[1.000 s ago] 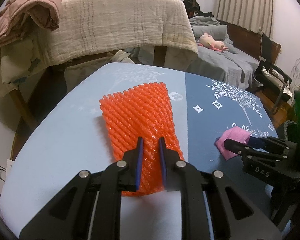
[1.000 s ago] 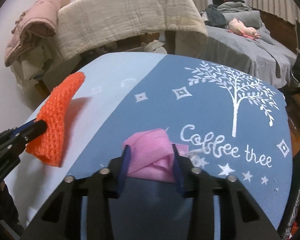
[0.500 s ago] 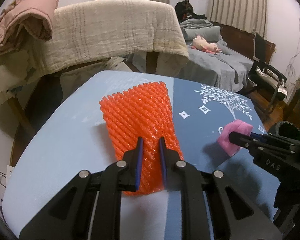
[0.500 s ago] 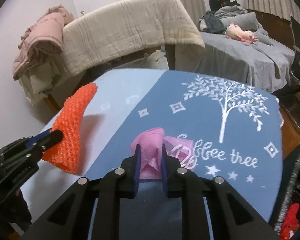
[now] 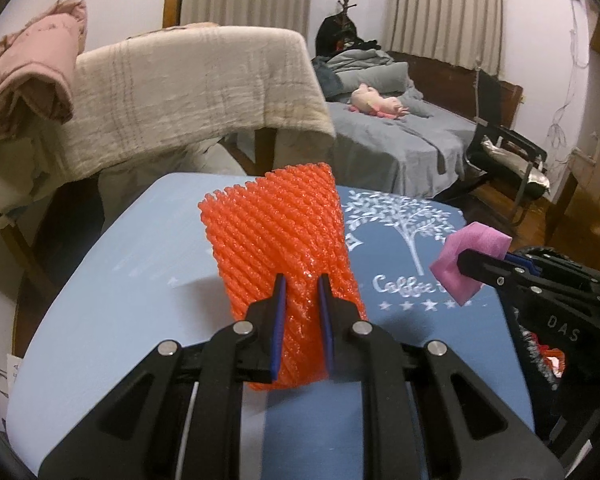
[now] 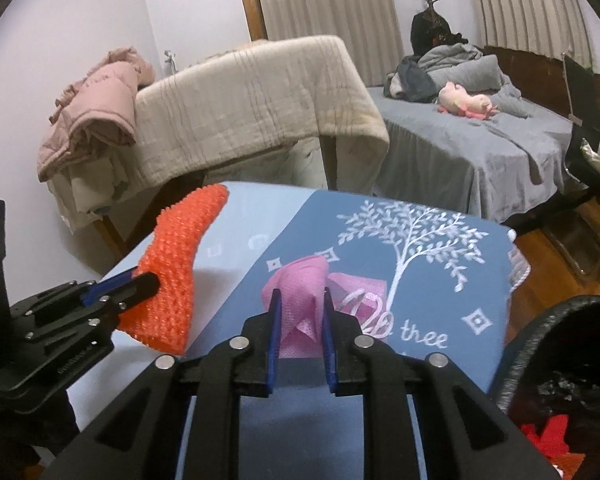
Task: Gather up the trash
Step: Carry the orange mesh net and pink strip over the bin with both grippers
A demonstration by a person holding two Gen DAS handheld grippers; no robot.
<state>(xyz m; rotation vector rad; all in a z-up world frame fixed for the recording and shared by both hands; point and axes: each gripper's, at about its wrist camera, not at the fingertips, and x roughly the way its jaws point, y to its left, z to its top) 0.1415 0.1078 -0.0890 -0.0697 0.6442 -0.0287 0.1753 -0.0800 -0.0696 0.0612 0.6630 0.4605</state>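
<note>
My left gripper [image 5: 301, 286] is shut on an orange foam fruit net [image 5: 278, 236] and holds it tilted up above the blue table [image 5: 112, 300]. The net also shows in the right wrist view [image 6: 178, 268], clamped by the left gripper [image 6: 148, 278]. My right gripper [image 6: 300, 300] is shut on a crumpled pink face mask [image 6: 300, 284] with its white ear loop [image 6: 370, 312] hanging, lifted off the table. In the left wrist view the mask [image 5: 470, 256] is held in the air at the right.
A black trash bin [image 6: 560, 384] with red scraps inside stands at the lower right, by the table's right edge. Behind the table are a chair draped with a beige blanket [image 6: 252, 108], a grey bed [image 6: 480, 140] and a black chair [image 5: 508, 152].
Both grippers have risen from the table. The orange net and the pink mask have come up with them. The right gripper closed on the mask over the last second.
</note>
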